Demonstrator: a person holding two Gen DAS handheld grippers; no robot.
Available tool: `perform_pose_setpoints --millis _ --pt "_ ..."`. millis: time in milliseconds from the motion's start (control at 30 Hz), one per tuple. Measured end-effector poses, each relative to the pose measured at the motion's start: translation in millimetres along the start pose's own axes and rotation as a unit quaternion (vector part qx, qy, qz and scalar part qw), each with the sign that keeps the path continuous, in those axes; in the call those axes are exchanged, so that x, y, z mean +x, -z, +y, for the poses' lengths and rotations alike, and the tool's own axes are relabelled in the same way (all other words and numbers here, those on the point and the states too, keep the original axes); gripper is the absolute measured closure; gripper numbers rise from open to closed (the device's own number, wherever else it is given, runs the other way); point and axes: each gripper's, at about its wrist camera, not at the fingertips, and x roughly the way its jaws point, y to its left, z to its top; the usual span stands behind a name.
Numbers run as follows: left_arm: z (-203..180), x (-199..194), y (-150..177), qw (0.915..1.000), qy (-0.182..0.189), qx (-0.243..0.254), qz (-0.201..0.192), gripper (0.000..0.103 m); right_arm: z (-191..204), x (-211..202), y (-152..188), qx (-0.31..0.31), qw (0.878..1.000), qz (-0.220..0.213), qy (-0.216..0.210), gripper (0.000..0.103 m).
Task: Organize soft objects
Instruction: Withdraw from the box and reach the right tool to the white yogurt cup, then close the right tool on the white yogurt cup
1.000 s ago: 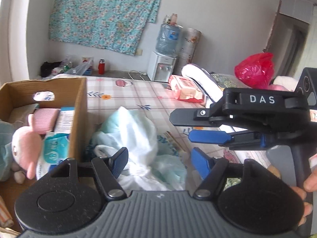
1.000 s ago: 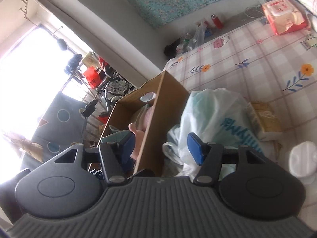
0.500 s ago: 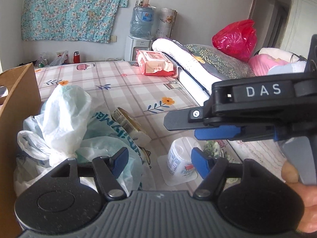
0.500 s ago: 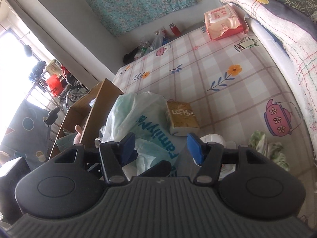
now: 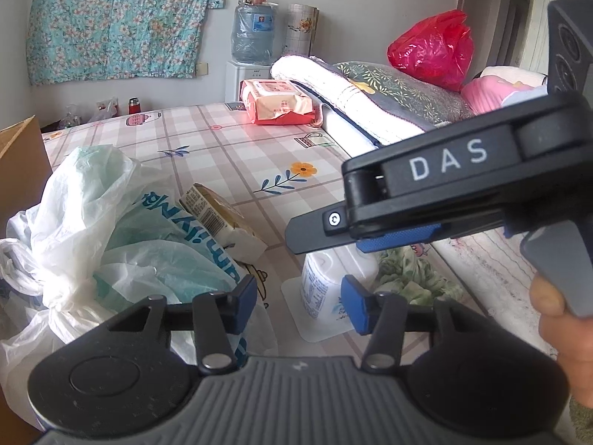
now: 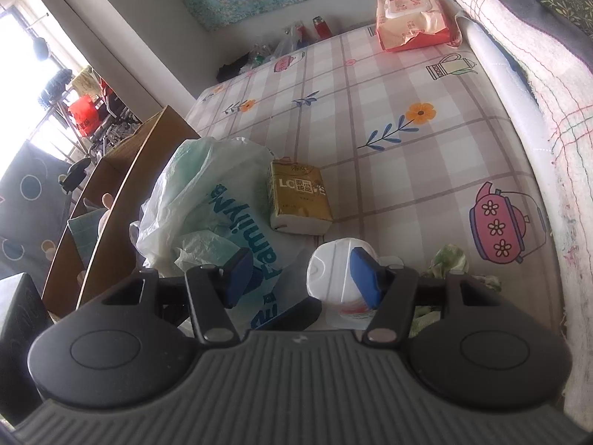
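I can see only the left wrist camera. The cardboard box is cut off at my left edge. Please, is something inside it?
Observer: Yes. In the right wrist view the cardboard box is open on top, and a pale green pack sits inside.
Operator: And the tissue pack beside the plastic bag, what does its top face look like?
Observer: The tissue pack lies flat. Its top face is gold with pale letters.
Operator: Is the white tub closed?
Observer: Yes, the white tub has a round white lid on it.
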Motion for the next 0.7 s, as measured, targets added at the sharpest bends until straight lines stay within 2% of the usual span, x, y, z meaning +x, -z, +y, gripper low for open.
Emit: perform_pose_setpoints --millis 100,267,433,700 --pt "-4 -1 2 0.9999 0.002 0.012 -0.004 0.059 2 -2 -2 -0.01 1.0 -0.004 0.013 0.045" --pt "-10 2 5 0.9997 0.012 0.021 0.0 0.059 3 -6 -1 -0.027 0.999 -0.012 0.045 0.045" --pt "-13 7 8 0.9995 0.013 0.024 0.015 0.059 2 6 0 -0.048 0.996 0.008 0.073 0.045" --pt "-16 10 15 0.9992 0.009 0.026 0.029 0.059 8 25 3 -0.085 0.991 0.042 0.089 0.045"
